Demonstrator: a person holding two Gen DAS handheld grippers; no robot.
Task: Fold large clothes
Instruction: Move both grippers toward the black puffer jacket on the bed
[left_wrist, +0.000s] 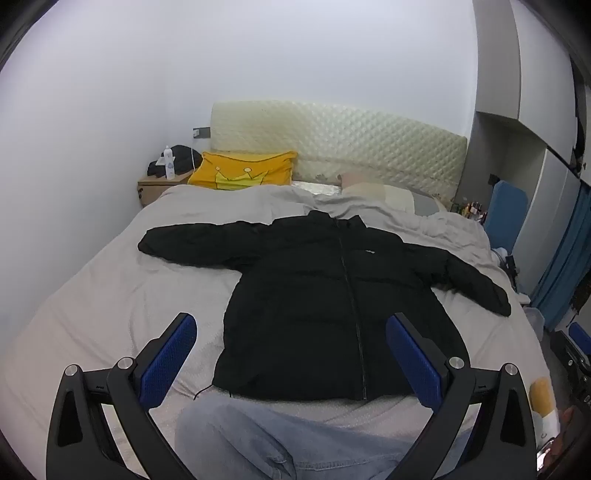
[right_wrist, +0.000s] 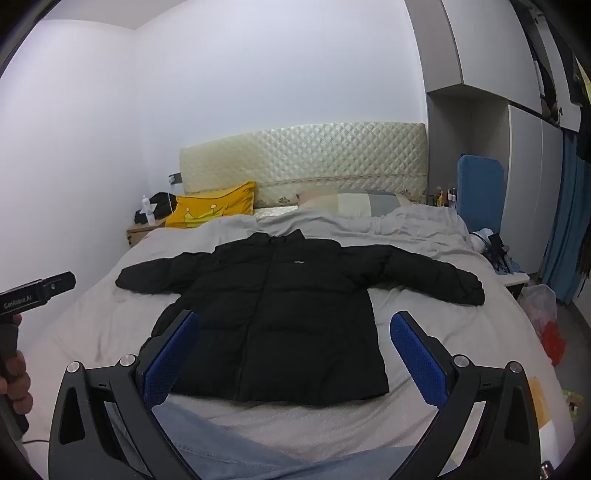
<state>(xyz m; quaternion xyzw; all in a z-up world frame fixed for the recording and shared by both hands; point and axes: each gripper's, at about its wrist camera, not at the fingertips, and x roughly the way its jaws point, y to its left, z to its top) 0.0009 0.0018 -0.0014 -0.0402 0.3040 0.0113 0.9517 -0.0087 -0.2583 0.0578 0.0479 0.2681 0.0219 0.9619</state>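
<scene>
Left wrist view: a black puffer jacket (left_wrist: 332, 295) lies front-up and zipped on the grey bed (left_wrist: 92, 295), collar toward the quilted headboard (left_wrist: 332, 147), hem toward the camera, both sleeves spread sideways. The left gripper (left_wrist: 291, 354) hangs above the hem with its jaws wide apart and nothing between the blue pads (left_wrist: 168, 363). Right wrist view: the right gripper (right_wrist: 295, 354) is likewise poised over the jacket's near edge, jaws fully apart and empty; the person's hand (right_wrist: 14, 376) on the other tool's handle shows at the left margin. A yellow pillow (left_wrist: 243, 171) rests at the head of the bed, well apart from the garment, and denim-clad legs (left_wrist: 295, 443) fill the lower foreground. No fold appears to have been made, so the step in hand is probably the first grasp. Done well, each sleeve would be pinched near its cuff and drawn across the chest, or both hem corners taken together and carried level toward the collar. The padded fabric is likely to spring back, so a deep bite through the full layer and a pressed crease should help.
</scene>
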